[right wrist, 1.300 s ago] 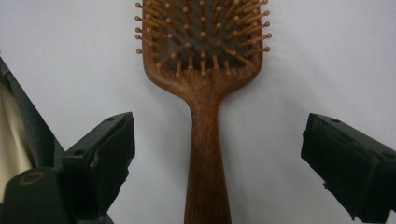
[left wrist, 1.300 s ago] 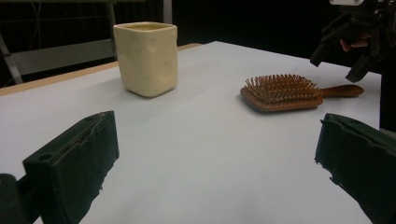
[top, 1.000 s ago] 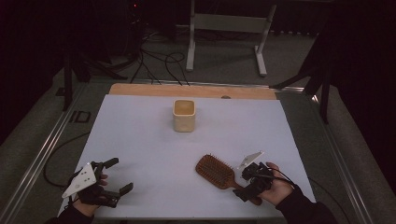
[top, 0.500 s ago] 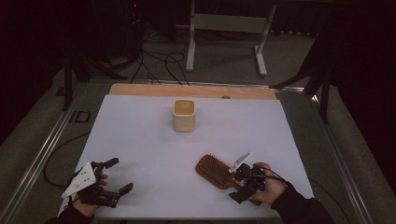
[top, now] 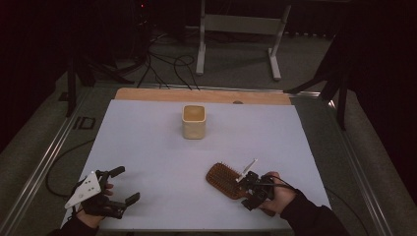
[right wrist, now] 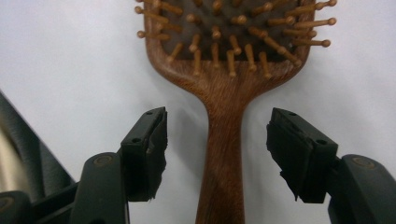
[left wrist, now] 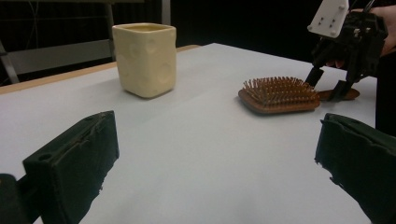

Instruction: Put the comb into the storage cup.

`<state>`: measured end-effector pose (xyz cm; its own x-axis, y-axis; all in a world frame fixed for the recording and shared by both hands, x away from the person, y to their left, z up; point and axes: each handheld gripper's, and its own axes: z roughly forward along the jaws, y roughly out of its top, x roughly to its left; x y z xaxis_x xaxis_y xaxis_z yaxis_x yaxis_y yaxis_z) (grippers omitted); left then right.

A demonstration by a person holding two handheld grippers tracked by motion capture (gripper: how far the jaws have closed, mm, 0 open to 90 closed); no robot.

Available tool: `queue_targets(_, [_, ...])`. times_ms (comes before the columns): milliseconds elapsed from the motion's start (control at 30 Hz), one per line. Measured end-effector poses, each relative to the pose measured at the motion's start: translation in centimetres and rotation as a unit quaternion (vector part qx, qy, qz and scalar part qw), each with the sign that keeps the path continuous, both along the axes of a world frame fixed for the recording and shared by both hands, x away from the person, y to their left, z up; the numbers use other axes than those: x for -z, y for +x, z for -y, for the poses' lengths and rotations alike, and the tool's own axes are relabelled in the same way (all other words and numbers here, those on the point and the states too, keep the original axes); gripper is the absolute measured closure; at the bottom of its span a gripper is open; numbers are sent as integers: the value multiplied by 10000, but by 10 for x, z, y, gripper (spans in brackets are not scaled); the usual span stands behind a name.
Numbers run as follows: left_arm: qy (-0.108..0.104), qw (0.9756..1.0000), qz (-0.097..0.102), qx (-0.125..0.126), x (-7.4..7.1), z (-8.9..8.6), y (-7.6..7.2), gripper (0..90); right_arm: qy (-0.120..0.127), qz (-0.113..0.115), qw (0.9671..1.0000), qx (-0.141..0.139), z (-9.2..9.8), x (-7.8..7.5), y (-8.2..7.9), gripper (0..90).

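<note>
A wooden paddle hairbrush [top: 223,179] lies bristles up on the white table [top: 147,142], at the front right. My right gripper [top: 252,192] straddles its handle. In the right gripper view the handle [right wrist: 224,154] runs between the two pads [right wrist: 152,140], with a gap on each side. The jaws have just been closing around the handle, and my right gripper [right wrist: 219,140] is still open. My left gripper [top: 126,185] rests open at the front left with nothing between its jaws. The left gripper view shows the hairbrush [left wrist: 279,93] with the right gripper [left wrist: 327,86] over its handle.
A cream square cup [top: 193,122] stands upright at the table's middle back; the cup [left wrist: 145,59] is also in the left gripper view. A wooden strip [top: 201,95] edges the far side. Cables and a metal stand lie on the floor beyond.
My right gripper has shifted left and lowered over the brush handle, and its jaws now stand closer together. The left gripper, the brush and the cup have not moved.
</note>
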<state>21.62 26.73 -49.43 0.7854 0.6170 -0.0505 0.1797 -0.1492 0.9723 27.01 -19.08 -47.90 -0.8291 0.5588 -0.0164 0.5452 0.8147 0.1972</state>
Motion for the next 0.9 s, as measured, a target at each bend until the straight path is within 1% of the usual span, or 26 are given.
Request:
queue_targets(67, [-1, 10000, -5, -5, 0, 0, 0, 2, -68, -19, 9999, 87, -2, 0, 0, 417])
queue_targets(100, [-14, 10000, -11, -5, 0, 0, 0, 2, -93, 3, 9999, 54, -2, 0, 1, 435])
queue_targets(167, [-8, 10000, -2, -8, 0, 0, 0, 2, -139, -22, 9999, 18, -3, 1, 2, 458])
queue_targets(233, [-16, 10000, -11, -3, 0, 0, 0, 2, -180, -57, 9998, 35, -5, 2, 1, 502])
queue_targets(267, [-16, 10000, -11, -3, 0, 0, 0, 2, -187, -53, 9998, -16, -4, 3, 2, 525])
queue_targets(300, [-27, 10000, -19, -2, 0, 0, 0, 2, -239, -62, 9997, -8, -5, 3, 2, 556])
queue_targets(333, [-32, 10000, -12, -1, 0, 0, 0, 2, -252, -58, 9996, 55, -6, 3, 2, 566])
queue_targets(367, [-32, 10000, -12, -1, 0, 0, 0, 2, -252, -58, 9996, 55, -6, 3, 2, 566])
queue_targets(400, [-27, 10000, -13, 1, 0, 0, 0, 2, -263, -58, 9996, 40, -7, 3, 2, 597])
queue_targets(467, [-34, 10000, -23, 1, 0, 0, 0, 2, -296, -32, 9996, 5, -7, 3, 3, 598])
queue_targets(500, [-63, 10000, -13, 27, 0, -1, 0, 2, -360, -62, 9993, 52, -10, 4, 1, 611])
queue_targets(533, [-63, 10000, -13, 27, 0, -1, 0, 2, -360, -62, 9993, 52, -10, 4, 1, 611])
queue_targets(567, [-68, 10000, 6, 30, -1, -1, 0, 2, -423, -17, 9991, 8, -12, 5, 1, 638])
queue_targets(600, [-68, 10000, 6, 30, -1, -1, 0, 2, -477, -43, 9988, 59, -13, 5, 1, 648])
queue_targets(667, [-74, 10000, -16, 34, 0, -1, 0, 2, -499, -23, 9987, 74, -14, 5, 1, 654])
queue_targets(733, [-66, 10000, -5, 24, 0, -1, 0, 2, -582, 28, 9983, 37, -14, 7, 2, 681])
queue_targets(767, [-73, 10000, -11, 28, 0, -1, 0, 2, -601, 28, 9980, 165, -16, 6, 1, 696])
queue_targets(800, [-73, 10000, -19, 22, 0, -1, 0, 2, -634, 32, 9978, 187, -16, 6, 1, 699])
queue_targets(833, [-69, 10000, -30, 21, 0, -1, 0, 2, -639, -16, 9978, 174, -16, 7, 2, 701])
queue_targets(900, [-63, 10000, -25, 24, 0, -1, 0, 2, -654, -15, 9978, 143, -16, 7, 3, 703])
